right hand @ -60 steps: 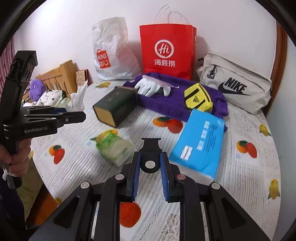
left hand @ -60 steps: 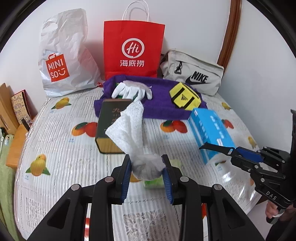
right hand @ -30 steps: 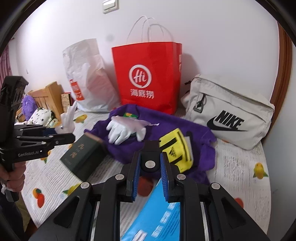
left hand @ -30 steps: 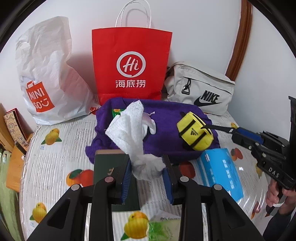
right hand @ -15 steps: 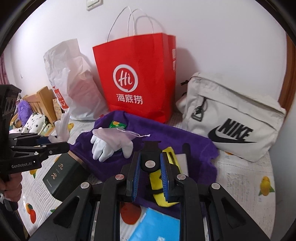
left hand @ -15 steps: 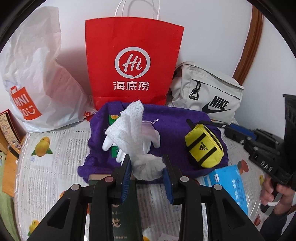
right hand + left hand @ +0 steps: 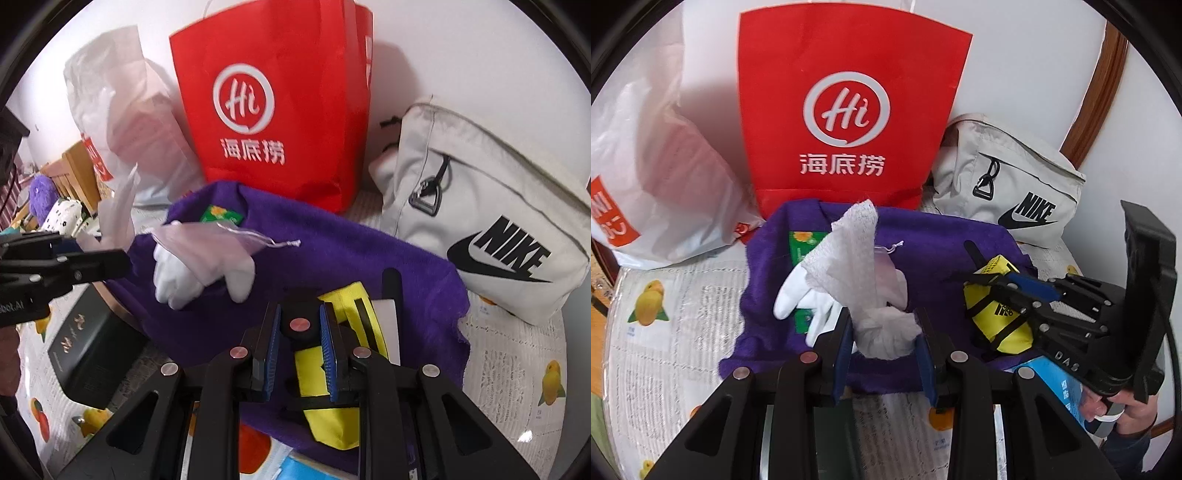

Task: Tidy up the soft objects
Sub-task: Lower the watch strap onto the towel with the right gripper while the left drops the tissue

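Observation:
My left gripper (image 7: 884,325) is shut on the crumpled base of a white tissue (image 7: 857,254), whose free end stands up above the pads. It hangs over the near edge of a purple towel (image 7: 942,251). A white glove (image 7: 798,295) with a sheer drawstring pouch (image 7: 207,243) on top lies on that towel. On the towel's right side sits a yellow pouch with black straps (image 7: 993,321). My right gripper (image 7: 300,314) hovers just over this yellow pouch (image 7: 317,373), its jaws a narrow gap apart with nothing between them. Whether the tips touch the pouch is unclear.
A red paper bag (image 7: 849,110), a white plastic bag (image 7: 657,177) and a pale Nike bag (image 7: 1008,184) stand against the wall behind the towel. A dark green box (image 7: 88,354) lies near left, a blue tissue pack (image 7: 1056,384) near right.
Both grippers have moved forward and slightly down toward the purple towel. The right one now sits over the yellow pouch. The tissue stays in the left grip.

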{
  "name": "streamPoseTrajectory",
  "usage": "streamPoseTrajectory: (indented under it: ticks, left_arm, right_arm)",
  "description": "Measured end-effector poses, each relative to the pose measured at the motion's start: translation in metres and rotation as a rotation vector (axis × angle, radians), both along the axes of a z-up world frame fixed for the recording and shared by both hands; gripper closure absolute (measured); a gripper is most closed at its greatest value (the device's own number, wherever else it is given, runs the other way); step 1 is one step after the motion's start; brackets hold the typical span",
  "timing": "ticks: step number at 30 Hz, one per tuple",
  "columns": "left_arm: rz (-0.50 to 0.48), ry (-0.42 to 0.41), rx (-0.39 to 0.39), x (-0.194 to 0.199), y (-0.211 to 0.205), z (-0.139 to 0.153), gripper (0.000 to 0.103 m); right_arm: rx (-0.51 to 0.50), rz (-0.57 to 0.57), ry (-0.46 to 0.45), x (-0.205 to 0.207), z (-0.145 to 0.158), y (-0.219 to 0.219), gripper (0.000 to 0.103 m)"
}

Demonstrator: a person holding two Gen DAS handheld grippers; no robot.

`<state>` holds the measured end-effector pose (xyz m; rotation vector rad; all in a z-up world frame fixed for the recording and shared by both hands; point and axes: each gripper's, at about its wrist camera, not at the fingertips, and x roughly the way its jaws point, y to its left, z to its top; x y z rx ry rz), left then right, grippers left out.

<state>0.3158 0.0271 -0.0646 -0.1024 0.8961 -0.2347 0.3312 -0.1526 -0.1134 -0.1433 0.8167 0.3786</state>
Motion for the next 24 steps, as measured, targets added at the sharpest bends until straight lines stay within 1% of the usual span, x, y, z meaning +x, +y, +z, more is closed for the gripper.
streamPoseTrajectory:
  ticks: [4,8,11,15,18,20,22,24]
  left_arm:
    - [-0.02,0.012,-0.021,0.011,-0.008,-0.005,0.073]
    - [-0.034,0.033,-0.014,0.022,-0.019,-0.014,0.073]
    - [-0.038,0.05,-0.012,0.031,-0.023,-0.019,0.073]
    - [-0.045,0.07,0.007,0.042,-0.028,-0.029,0.073]
    - [-0.047,0.094,-0.002,0.049,-0.03,-0.035,0.073]
    - [-0.049,0.105,0.0,0.052,-0.031,-0.039,0.073]
    - [-0.048,0.122,-0.003,0.056,-0.032,-0.044,0.073]
    - [-0.053,0.135,-0.01,0.058,-0.033,-0.047,0.073]
  right_arm:
    - [0.0,0.01,0.03,0.005,-0.007,-0.001,0.081]
    - [-0.011,0.02,0.051,0.008,-0.015,-0.002,0.081]
    - [0.012,0.031,0.068,0.011,-0.015,-0.004,0.081]
    - [0.005,0.032,0.06,0.012,-0.014,-0.004,0.081]
    - [0.021,0.042,0.067,0.012,-0.014,-0.006,0.081]
    - [0.026,0.044,0.072,0.012,-0.014,-0.008,0.078]
    - [0.031,0.043,0.067,0.012,-0.012,-0.009,0.071]
    - [0.035,0.04,0.062,0.012,-0.012,-0.01,0.067]
